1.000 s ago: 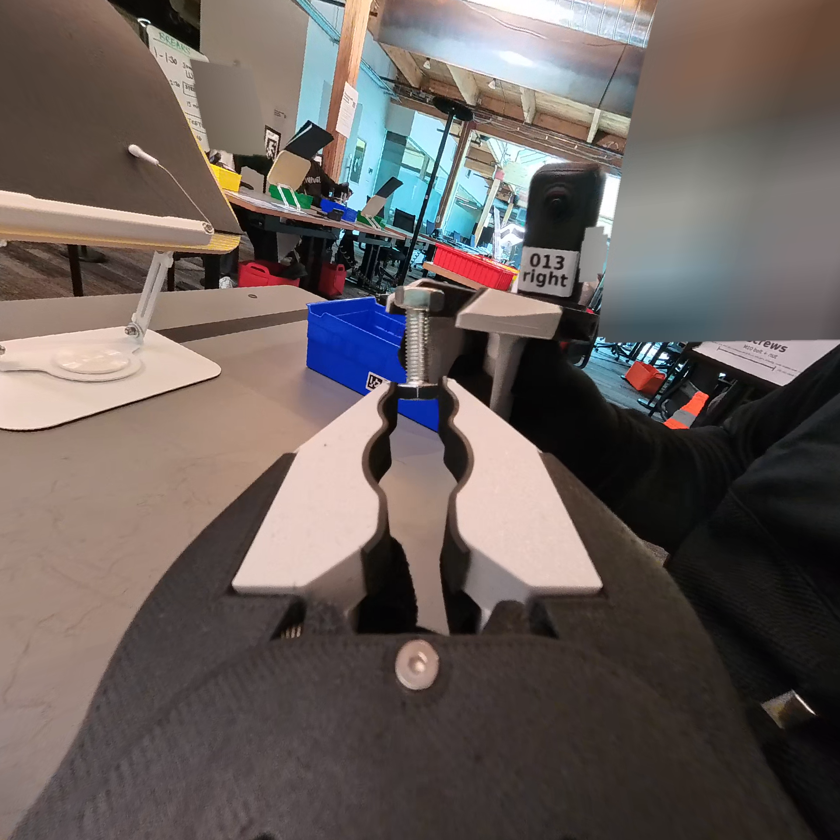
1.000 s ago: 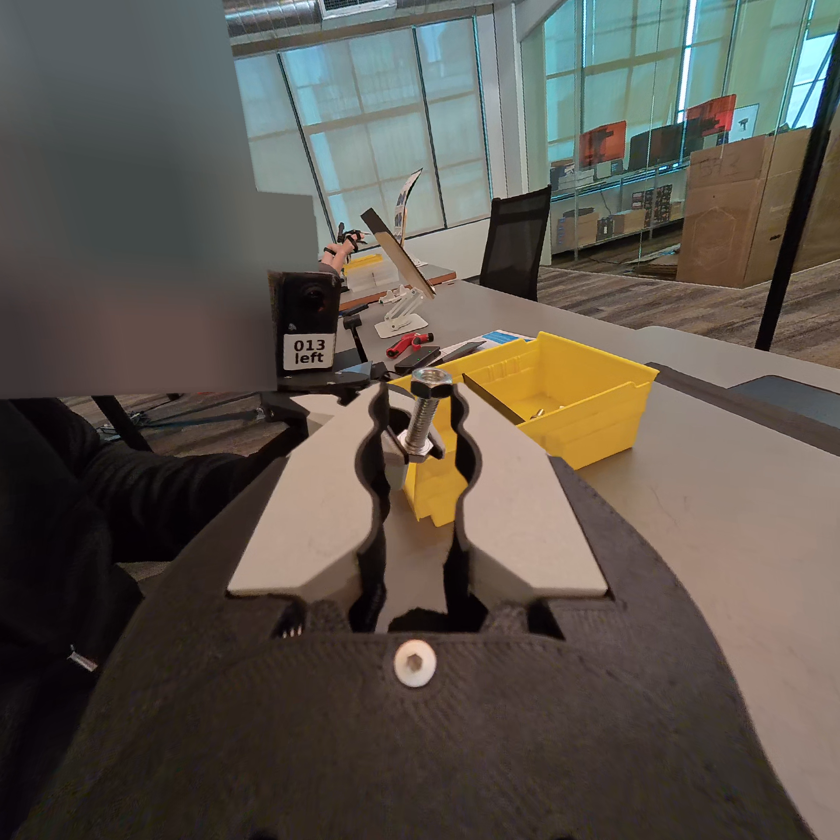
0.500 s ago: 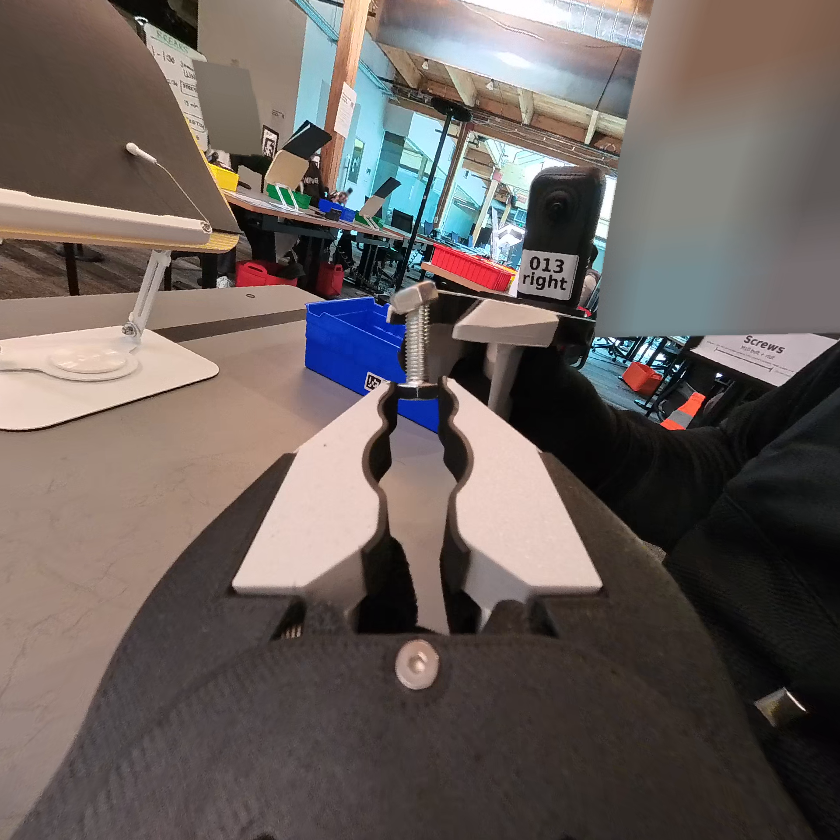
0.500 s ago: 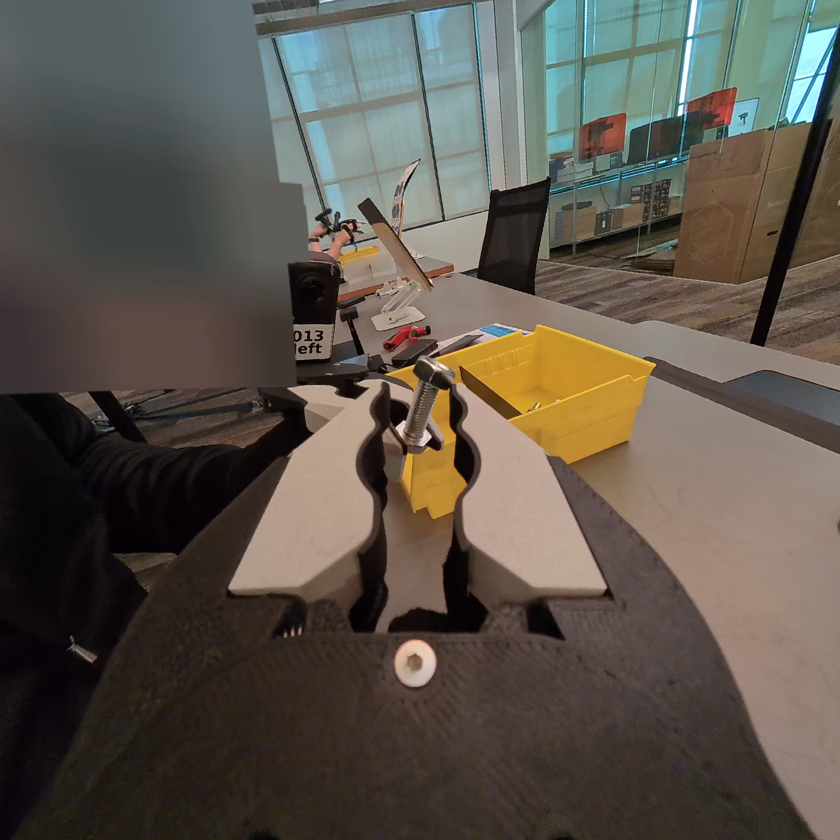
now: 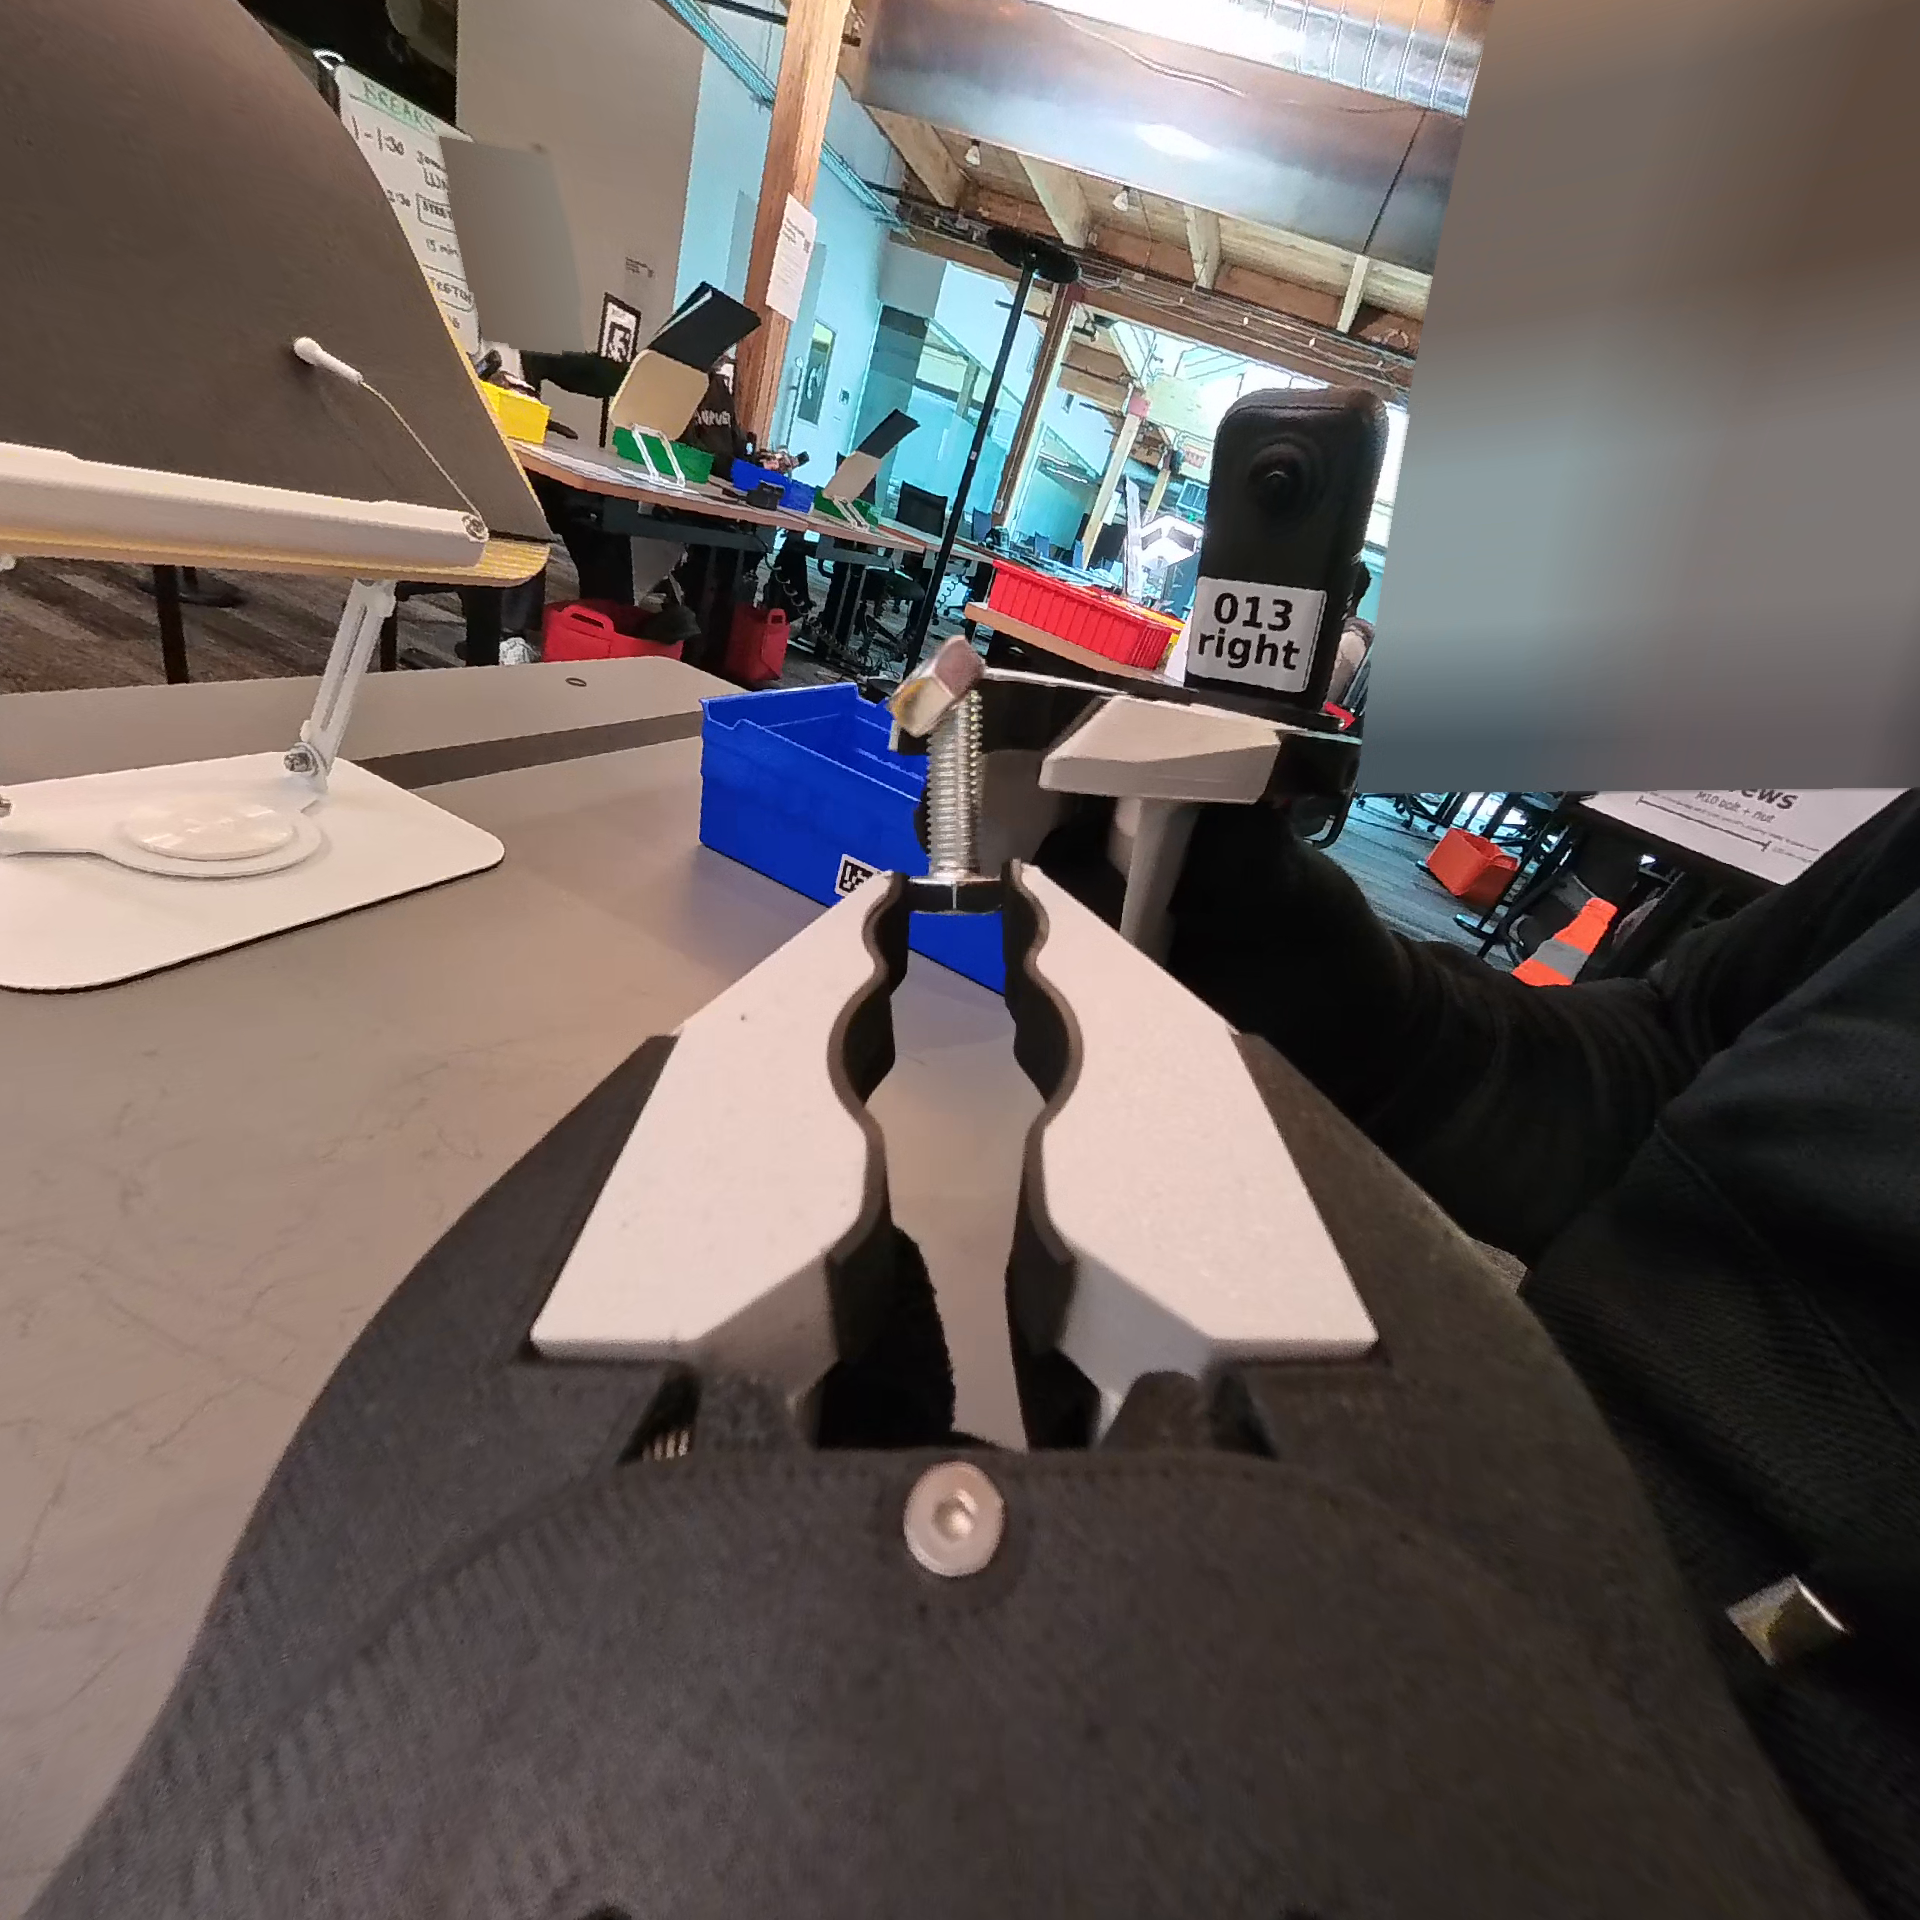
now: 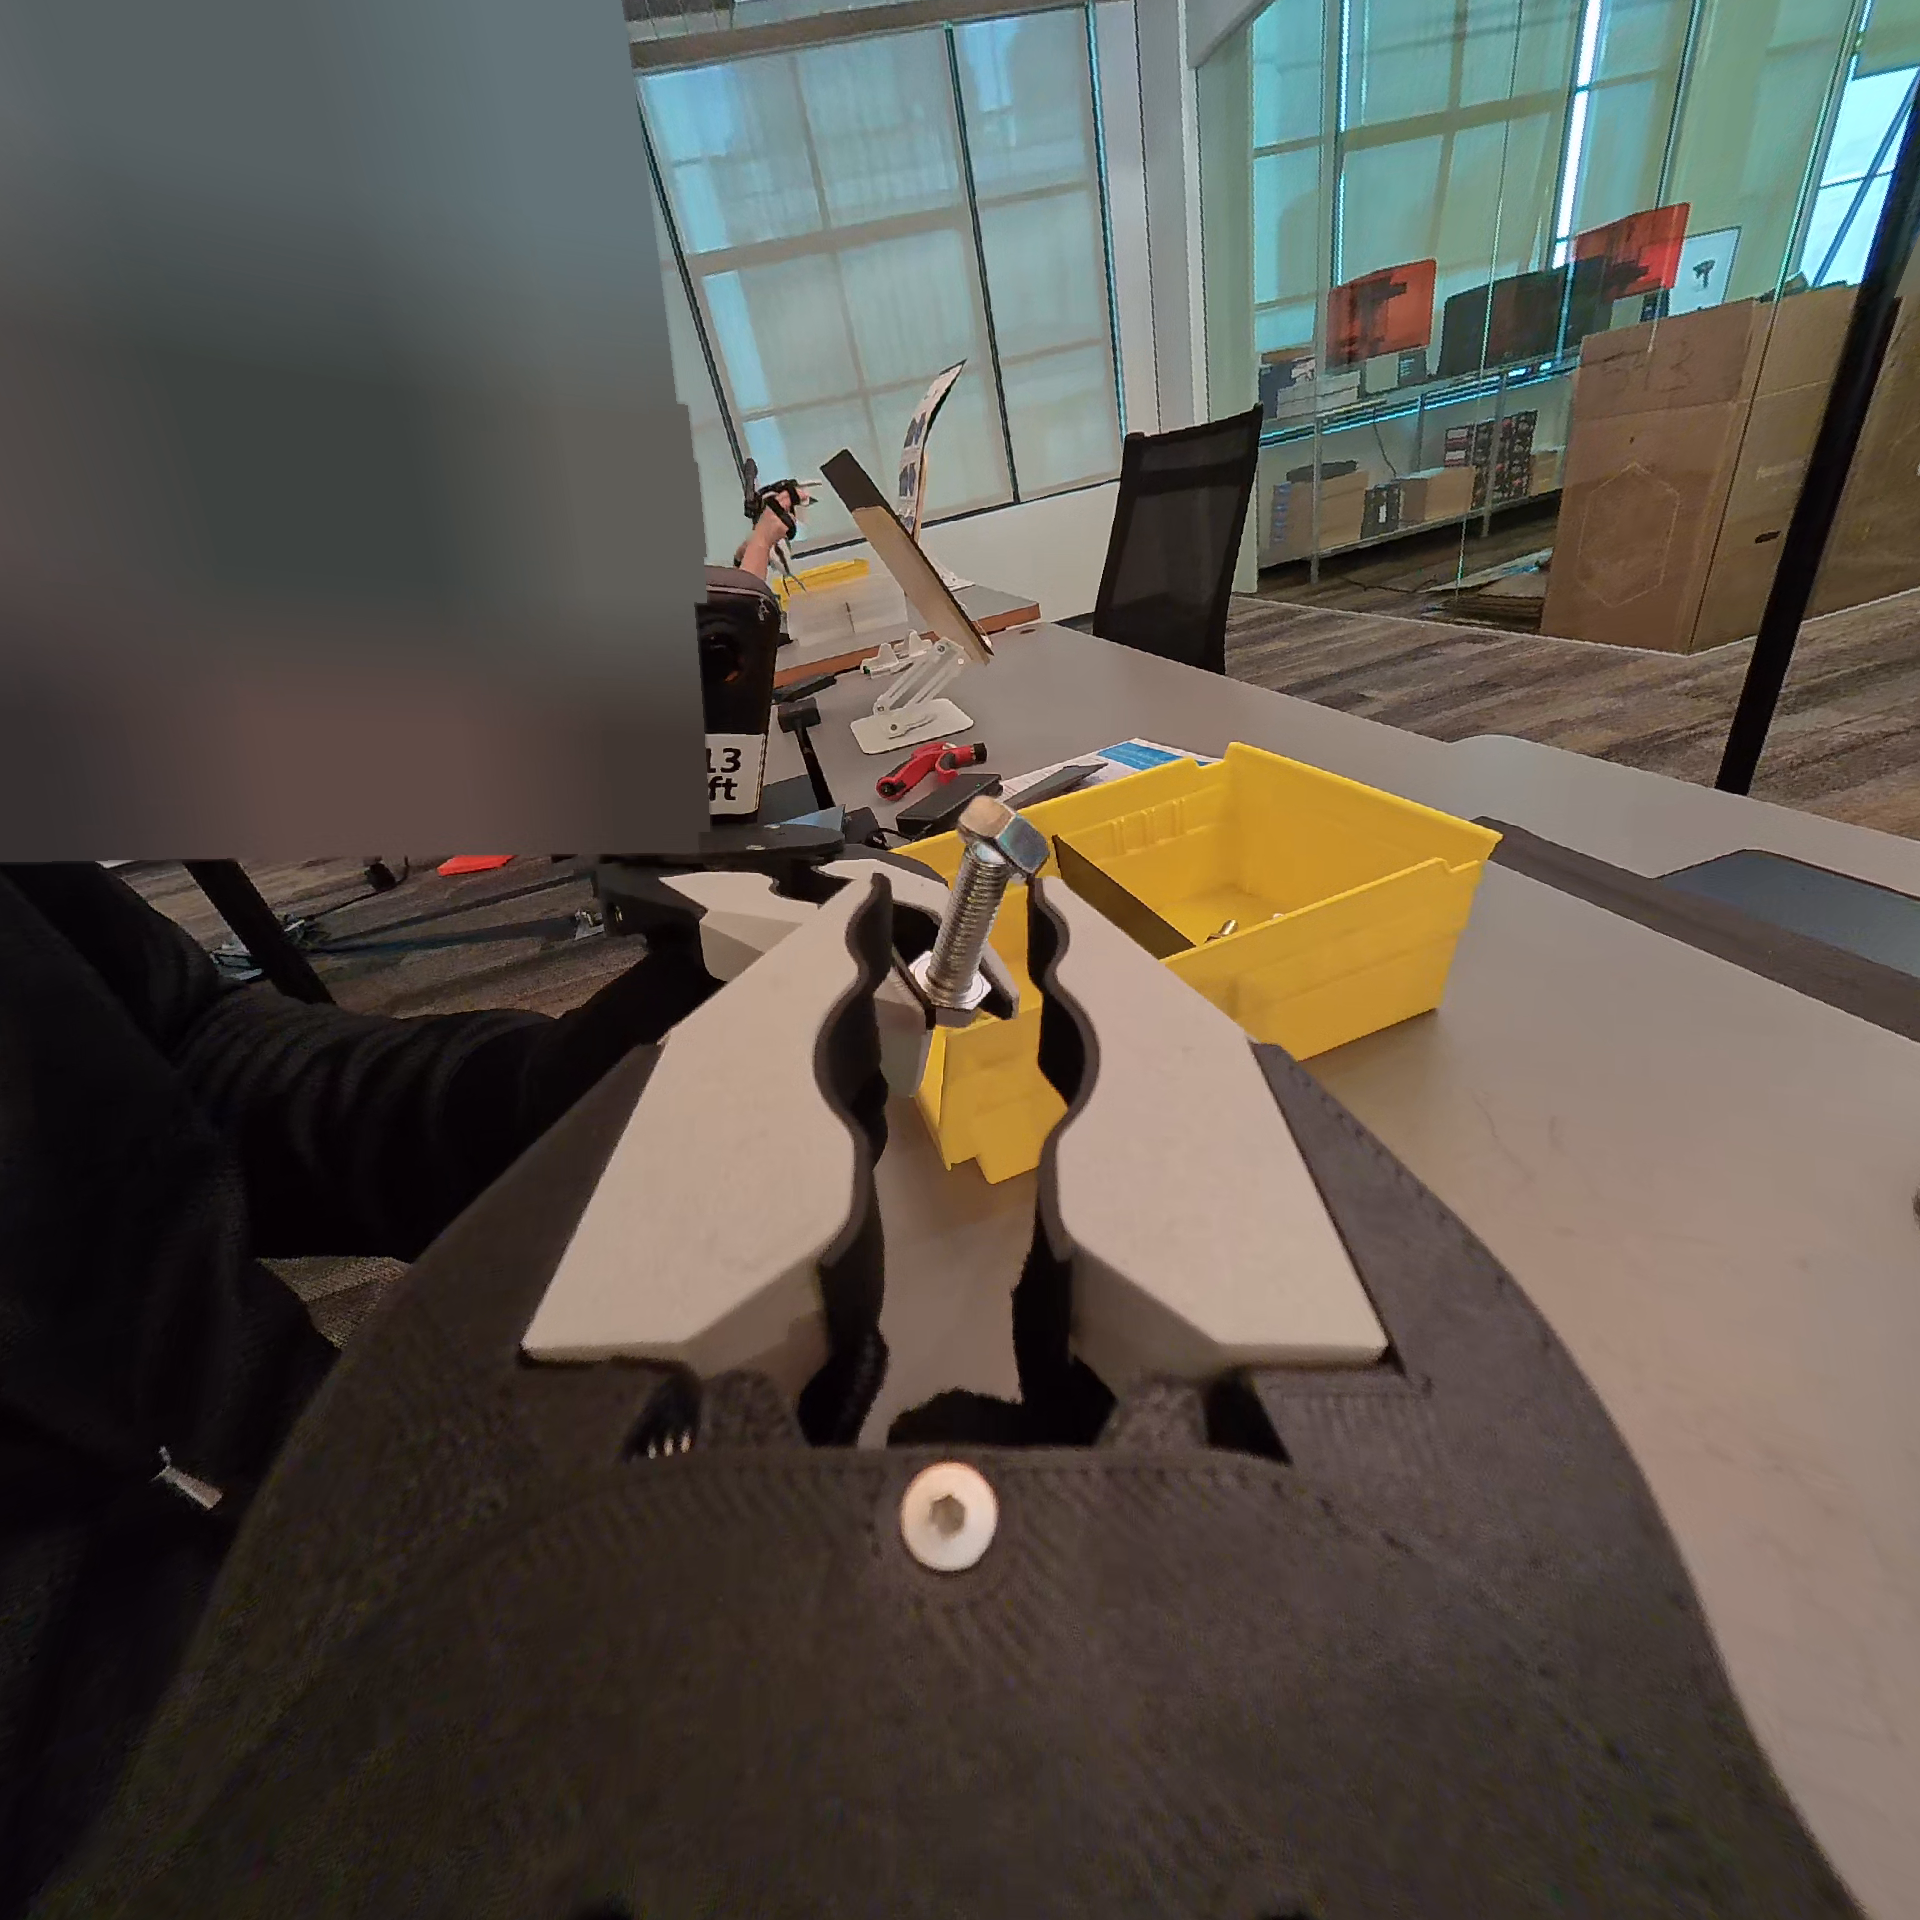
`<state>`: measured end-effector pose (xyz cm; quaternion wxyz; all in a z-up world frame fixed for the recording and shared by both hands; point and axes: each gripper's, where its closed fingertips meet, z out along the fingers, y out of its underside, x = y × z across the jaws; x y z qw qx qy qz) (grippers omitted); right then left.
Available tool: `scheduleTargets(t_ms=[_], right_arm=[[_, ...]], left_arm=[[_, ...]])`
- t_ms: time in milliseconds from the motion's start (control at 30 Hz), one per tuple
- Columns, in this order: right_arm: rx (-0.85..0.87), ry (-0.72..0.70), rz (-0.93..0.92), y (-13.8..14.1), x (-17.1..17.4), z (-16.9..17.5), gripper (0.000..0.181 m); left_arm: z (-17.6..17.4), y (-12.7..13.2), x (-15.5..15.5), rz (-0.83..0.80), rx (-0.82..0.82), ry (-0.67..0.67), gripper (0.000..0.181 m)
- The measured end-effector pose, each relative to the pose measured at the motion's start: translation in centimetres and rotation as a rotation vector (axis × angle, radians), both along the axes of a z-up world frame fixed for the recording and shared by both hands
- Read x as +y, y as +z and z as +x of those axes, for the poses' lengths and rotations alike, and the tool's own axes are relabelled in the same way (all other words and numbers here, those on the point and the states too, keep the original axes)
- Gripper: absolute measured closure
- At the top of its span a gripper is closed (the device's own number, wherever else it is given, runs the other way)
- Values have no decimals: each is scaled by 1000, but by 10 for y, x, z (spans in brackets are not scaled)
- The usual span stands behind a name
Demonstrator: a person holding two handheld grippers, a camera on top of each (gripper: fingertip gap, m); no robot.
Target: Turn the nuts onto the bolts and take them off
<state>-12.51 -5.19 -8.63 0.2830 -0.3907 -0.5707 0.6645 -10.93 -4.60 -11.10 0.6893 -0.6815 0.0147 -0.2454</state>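
Note:
In the left wrist view my left gripper [image 5: 943, 906] is shut on a steel hex nut [image 5: 951, 891] at its fingertips. A silver bolt [image 5: 954, 790] stands upright out of the nut, head up. My right gripper's fingers [image 5: 1143, 753] reach the bolt head from behind, held by a black-sleeved arm. In the right wrist view my right gripper [image 6: 961, 894] has the bolt [image 6: 966, 914] between its fingertips, leaning right, with the head against the right finger. The nut [image 6: 951, 992] sits low on the thread, with a left gripper finger [image 6: 902, 1039] under it.
A blue bin [image 5: 800, 810] stands on the grey table [image 5: 312, 1091] just beyond the bolt. A white tablet stand [image 5: 208, 873] is at the far left. A yellow bin [image 6: 1351, 935] with a black divider sits ahead on the right. Red-handled tools lie behind it. The tips of both grippers are at nearly the same place.
In the right wrist view the bolt has tipped from upright to leaning right. In the left wrist view its head has turned while the nut stayed put. Both jaw gaps look unchanged.

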Motion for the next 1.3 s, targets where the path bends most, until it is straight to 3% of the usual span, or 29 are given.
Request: scheduleTargets(t_ms=[467, 633, 767, 867, 1067, 1167, 1300], right_arm=[[24, 0, -1, 5, 4, 3, 164], [17, -47, 31, 6, 31, 5, 164], [-50, -49, 74, -10, 45, 6, 164], [-123, 91, 117, -32, 12, 10, 165], [-280, 374, 353, -103, -96, 11, 160], [-299, 519, 342, -115, -138, 14, 164], [-323, 630, 383, -135, -180, 8, 159]], left_arm=[[-1, 0, 0, -1, 15, -5, 166], [-26, 15, -11, 24, 55, 54, 166], [-48, 22, -20, 35, 63, 111, 166], [-61, 26, -26, 38, 85, 143, 166], [-98, 45, -52, 67, 146, 232, 166], [-124, 63, -82, 71, 203, 326, 166], [-158, 91, -145, 60, 317, 484, 166]])
